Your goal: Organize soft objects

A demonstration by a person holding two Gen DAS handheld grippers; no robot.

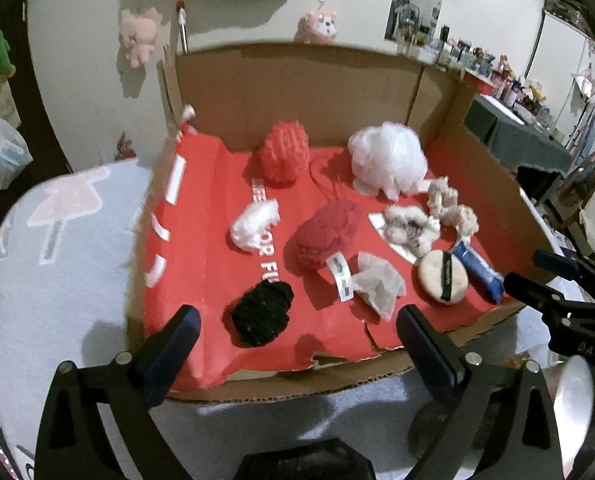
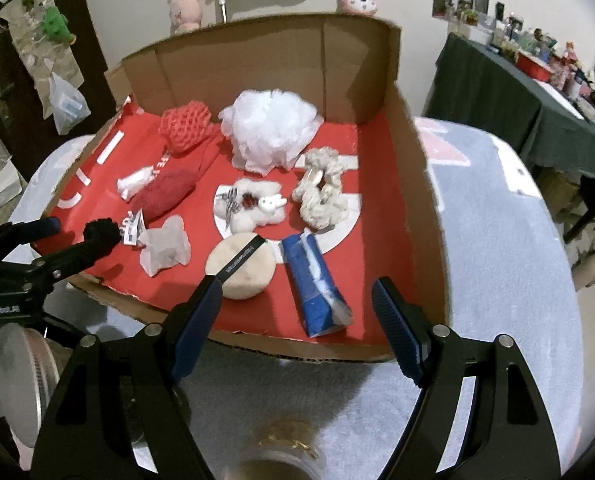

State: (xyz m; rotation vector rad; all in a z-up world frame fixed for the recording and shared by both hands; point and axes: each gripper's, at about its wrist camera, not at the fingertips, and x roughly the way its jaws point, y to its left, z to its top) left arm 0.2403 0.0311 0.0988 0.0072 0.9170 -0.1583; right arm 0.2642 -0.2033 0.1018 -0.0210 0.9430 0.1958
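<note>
Soft objects lie on a red sheet inside an open cardboard box (image 1: pixel 297 76). In the left wrist view: a black pom (image 1: pixel 262 314), a red cloth ball (image 1: pixel 325 232), a crumpled tissue (image 1: pixel 379 284), a round beige puff (image 1: pixel 443 276), a blue packet (image 1: pixel 479 270), a white mesh loofah (image 1: pixel 389 156) and a red net sponge (image 1: pixel 285 152). My left gripper (image 1: pixel 297 344) is open and empty at the box's front edge, above the black pom. My right gripper (image 2: pixel 297 312) is open and empty at the front edge, near the puff (image 2: pixel 241 268) and blue packet (image 2: pixel 315 284).
A fluffy white scrunchie (image 2: pixel 251 204), a beige scrunchie (image 2: pixel 321 192) and a small white wad (image 2: pixel 135 182) also lie in the box. The box sits on a pale blue cloth-covered surface (image 2: pixel 497 240). A cluttered dark table (image 2: pixel 517 80) stands to the right.
</note>
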